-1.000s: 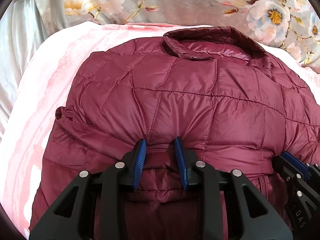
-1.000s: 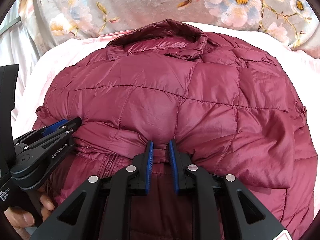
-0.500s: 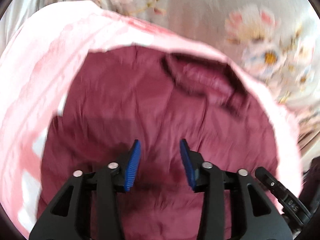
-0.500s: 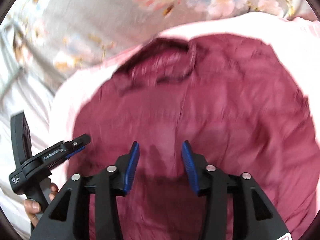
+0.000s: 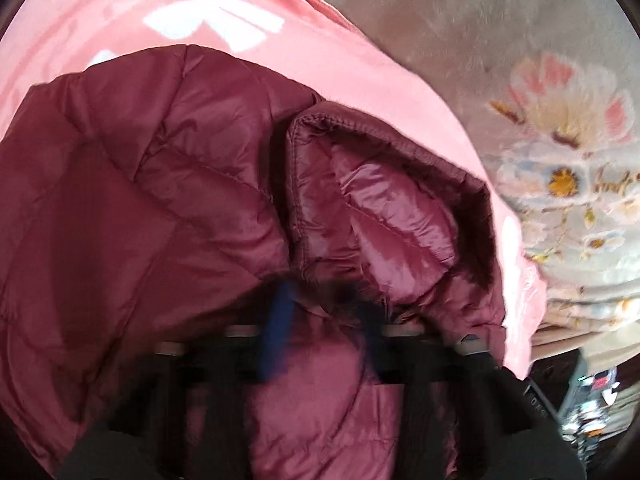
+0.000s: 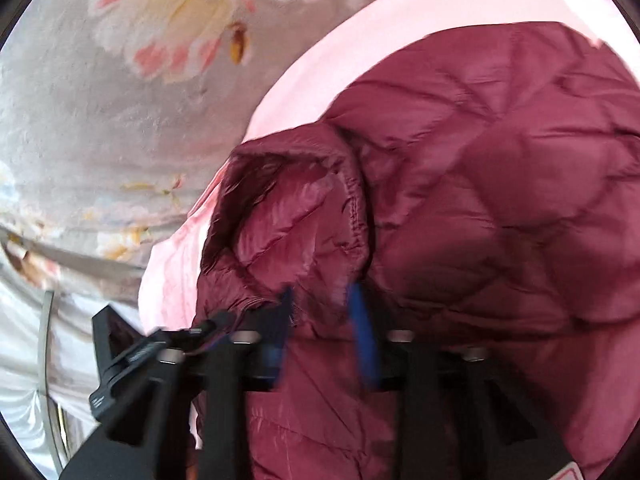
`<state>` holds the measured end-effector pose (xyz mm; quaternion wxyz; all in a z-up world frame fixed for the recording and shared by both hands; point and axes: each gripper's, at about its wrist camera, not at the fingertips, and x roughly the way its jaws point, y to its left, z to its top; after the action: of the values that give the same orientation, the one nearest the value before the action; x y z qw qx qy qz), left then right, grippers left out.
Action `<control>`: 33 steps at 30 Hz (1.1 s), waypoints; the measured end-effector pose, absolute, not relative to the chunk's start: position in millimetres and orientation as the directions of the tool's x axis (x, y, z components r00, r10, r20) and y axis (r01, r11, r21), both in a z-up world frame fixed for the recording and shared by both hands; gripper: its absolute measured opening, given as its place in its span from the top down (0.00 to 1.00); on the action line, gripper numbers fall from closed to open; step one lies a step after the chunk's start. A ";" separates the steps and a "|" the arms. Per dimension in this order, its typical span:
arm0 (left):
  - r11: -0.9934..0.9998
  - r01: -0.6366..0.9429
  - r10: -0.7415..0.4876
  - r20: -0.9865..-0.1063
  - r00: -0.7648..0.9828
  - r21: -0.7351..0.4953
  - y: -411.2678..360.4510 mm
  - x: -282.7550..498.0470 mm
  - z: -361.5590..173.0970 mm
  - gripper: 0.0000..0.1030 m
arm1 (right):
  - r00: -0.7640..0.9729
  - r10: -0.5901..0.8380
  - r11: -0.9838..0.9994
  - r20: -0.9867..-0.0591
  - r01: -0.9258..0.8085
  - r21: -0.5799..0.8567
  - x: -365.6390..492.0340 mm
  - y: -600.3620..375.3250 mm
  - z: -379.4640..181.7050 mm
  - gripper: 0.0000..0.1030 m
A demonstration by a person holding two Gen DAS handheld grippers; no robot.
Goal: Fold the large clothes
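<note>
Now both tongs (image 5: 320, 320) (image 6: 320, 312), angled downward, are closing on the jacket (image 5: 160, 200).

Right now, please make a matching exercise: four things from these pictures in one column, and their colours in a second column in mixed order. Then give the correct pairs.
Things:
1. jacket
2. blanket
3. cloth with flowers
4. pads of the right gripper

Colours:
A. blue
B. grey
C. dark red
D. pink

Pairs: 1-C, 2-D, 3-B, 4-A
</note>
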<state>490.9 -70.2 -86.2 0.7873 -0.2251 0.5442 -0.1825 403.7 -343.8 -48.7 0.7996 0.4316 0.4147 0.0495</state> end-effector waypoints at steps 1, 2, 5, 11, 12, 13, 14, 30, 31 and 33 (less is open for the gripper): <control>0.835 0.054 -0.529 -0.774 0.348 -0.547 -69.8 489.3 -85.7 0.89 | 0.660 0.410 0.658 -0.630 0.264 0.705 399.3 -340.9 -41.7 0.91; 0.845 0.074 -0.516 -0.774 0.368 -0.529 -69.3 485.8 -83.1 0.91 | 0.670 0.359 0.717 -0.650 0.248 0.651 396.9 -337.0 -31.9 0.92; 0.877 0.133 -0.473 -0.774 0.421 -0.463 -69.1 474.5 -74.4 0.92 | 0.682 0.252 0.831 -0.687 0.210 0.514 386.9 -325.8 -15.0 0.93; 0.903 0.178 -0.428 -0.781 0.455 -0.392 -71.2 458.9 -85.2 0.91 | 0.619 0.175 0.899 -0.766 0.217 0.381 380.4 -320.3 -45.5 0.93; 0.905 0.178 -0.423 -0.783 0.456 -0.386 -73.2 459.3 -90.7 0.91 | 0.615 0.175 0.899 -0.769 0.219 0.380 379.1 -321.3 -50.1 0.93; 0.906 0.181 -0.422 -0.781 0.460 -0.383 -73.3 459.1 -94.8 0.91 | 0.614 0.173 0.901 -0.770 0.217 0.376 377.3 -322.7 -55.4 0.94; 0.908 0.189 -0.418 -0.777 0.470 -0.374 -73.5 458.4 -96.3 0.91 | 0.617 0.169 0.903 -0.769 0.215 0.371 376.4 -322.8 -57.8 0.94; 0.954 0.267 -0.275 -0.764 0.584 -0.139 -90.2 430.1 -81.7 0.88 | 0.611 0.229 0.864 -0.758 0.231 0.447 363.5 -333.8 -39.4 0.86; 0.952 0.271 -0.280 -0.765 0.580 -0.142 -84.5 428.7 -75.7 0.88 | 0.625 0.245 0.845 -0.741 0.238 0.480 360.5 -342.0 -29.7 0.83; 0.946 0.273 -0.305 -0.756 0.580 -0.173 -73.4 433.5 -55.3 0.88 | 0.654 0.241 0.829 -0.717 0.246 0.503 362.2 -352.1 -13.0 0.83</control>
<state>433.5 -73.4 -55.3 0.8885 -0.0187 0.4286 -0.1628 362.2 -352.1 -13.0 0.8611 0.2927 0.4157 -0.0016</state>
